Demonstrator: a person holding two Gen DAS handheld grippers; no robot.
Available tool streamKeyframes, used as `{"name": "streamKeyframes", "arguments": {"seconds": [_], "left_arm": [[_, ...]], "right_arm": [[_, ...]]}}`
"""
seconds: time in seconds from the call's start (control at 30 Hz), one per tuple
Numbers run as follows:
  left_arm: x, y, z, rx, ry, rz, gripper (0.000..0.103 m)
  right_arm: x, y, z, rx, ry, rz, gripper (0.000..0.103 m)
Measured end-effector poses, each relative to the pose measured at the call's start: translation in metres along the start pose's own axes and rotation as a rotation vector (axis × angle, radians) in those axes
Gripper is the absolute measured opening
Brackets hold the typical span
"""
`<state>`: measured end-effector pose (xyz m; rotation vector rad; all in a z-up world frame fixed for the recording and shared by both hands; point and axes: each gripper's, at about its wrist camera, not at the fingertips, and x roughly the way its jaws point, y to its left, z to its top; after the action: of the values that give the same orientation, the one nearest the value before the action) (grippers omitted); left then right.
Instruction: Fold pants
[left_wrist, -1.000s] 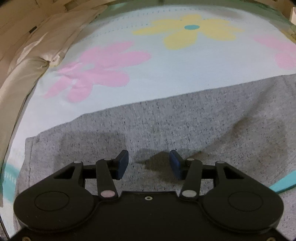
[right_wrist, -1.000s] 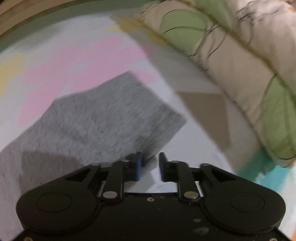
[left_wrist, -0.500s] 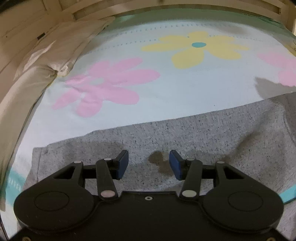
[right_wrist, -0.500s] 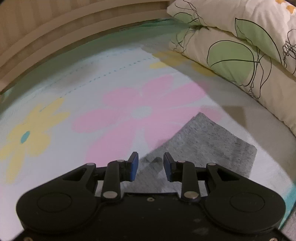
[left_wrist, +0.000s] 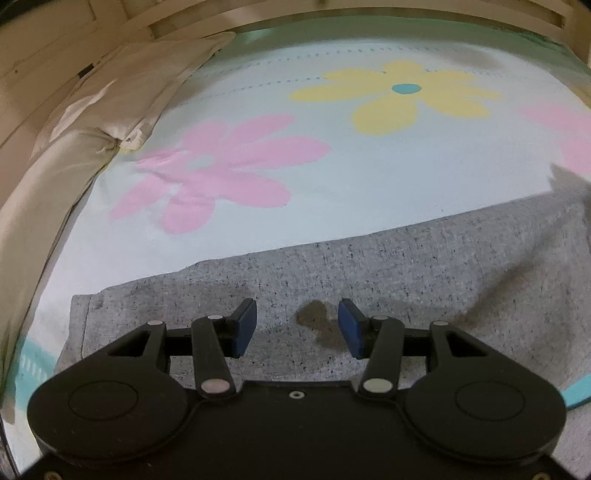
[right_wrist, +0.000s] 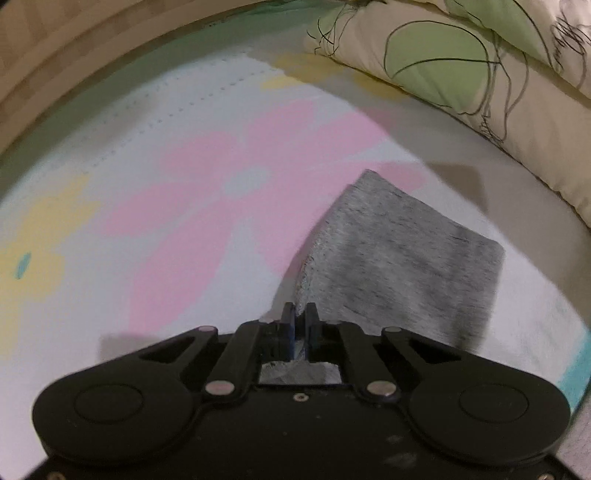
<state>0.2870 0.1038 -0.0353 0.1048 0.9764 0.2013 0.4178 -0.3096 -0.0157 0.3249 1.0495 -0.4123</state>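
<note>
- The pants (left_wrist: 388, 273) are a heathered grey knit with dark flecks, soft and matte. In the left wrist view they lie flat as a wide band across the lower half of the frame.
- Their long axis there runs from lower left to right, with the far edge slanting gently upward to the right. A stitched hem closes the short end at lower left.
- They rest on a sheet (left_wrist: 332, 206) of pale blue, smooth cloth printed with big flat flowers in pink and yellow and a dotted line near the top.
- A cream pillow (left_wrist: 92, 122), plump and creased, sits along the upper left of that view.
- The left gripper (left_wrist: 297, 328) hangs over the grey cloth in the lower centre. Its blue-padded jaws stand well apart, with nothing between them.
- In the right wrist view, the right gripper (right_wrist: 300, 325) has just closed. Its jaws are pinched together on an edge of the pants (right_wrist: 399, 258) at lower centre.
- From that pinch the cloth runs up and to the right as a blocky, square-cornered flap, blurred.
- A second pillow (right_wrist: 480, 66), cream with green leaf shapes outlined in thin black lines, fills the upper right of the right wrist view.
</note>
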Motion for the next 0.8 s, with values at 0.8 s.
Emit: {"name": "streamKeyframes", "arguments": {"seconds": [0.8], "left_arm": [[0.02,0.018,0.029,-0.417,0.19,-0.249,0.056]], "right_arm": [[-0.075,-0.078,-0.069,-0.211,0.079,0.094,0.004]]}}
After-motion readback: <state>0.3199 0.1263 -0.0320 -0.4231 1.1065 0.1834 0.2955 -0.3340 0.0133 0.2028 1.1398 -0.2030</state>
